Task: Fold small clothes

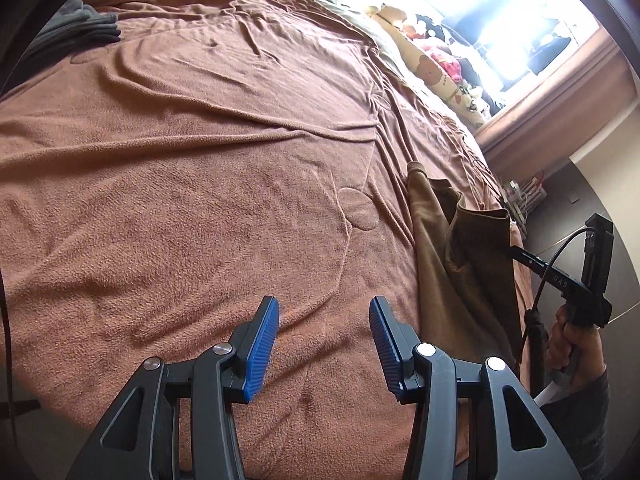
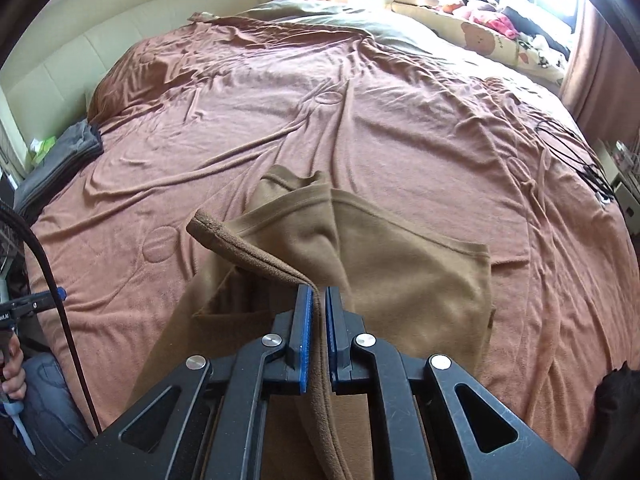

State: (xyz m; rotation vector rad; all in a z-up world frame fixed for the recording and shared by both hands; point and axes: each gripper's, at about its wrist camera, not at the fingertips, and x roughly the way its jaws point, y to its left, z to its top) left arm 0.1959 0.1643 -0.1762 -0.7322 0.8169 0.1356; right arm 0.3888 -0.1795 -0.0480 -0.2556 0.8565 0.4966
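The right tongs (image 2: 319,296) are clamped together on an edge of a small brown garment (image 2: 404,276), the blue pads pinching a thick hem that rises to them from the bed (image 2: 280,100). The garment lies near the close edge of the bed, to the right of the middle, partly lifted and folded over itself, so its full shape is hard to make out; its near end runs under the tongs and is cut off by the bottom of the right wrist view. In the left wrist view the same garment (image 1: 452,264) sits at the right, and it hides the tips of the right tongs, leaving only their black frame and cable showing, with a hand (image 1: 568,340) on the handle at the picture's edge.

The left tongs (image 1: 324,312) stand apart with nothing between the pads, above the bare brown blanket (image 1: 200,160) that covers the bed.

A stack of folded grey clothes (image 2: 72,148) lies at the far left edge of the bed, partly cut off. Pillows and soft toys (image 2: 480,28) crowd the far right by the window (image 1: 500,20), washed out by glare so that single items are hard to tell.
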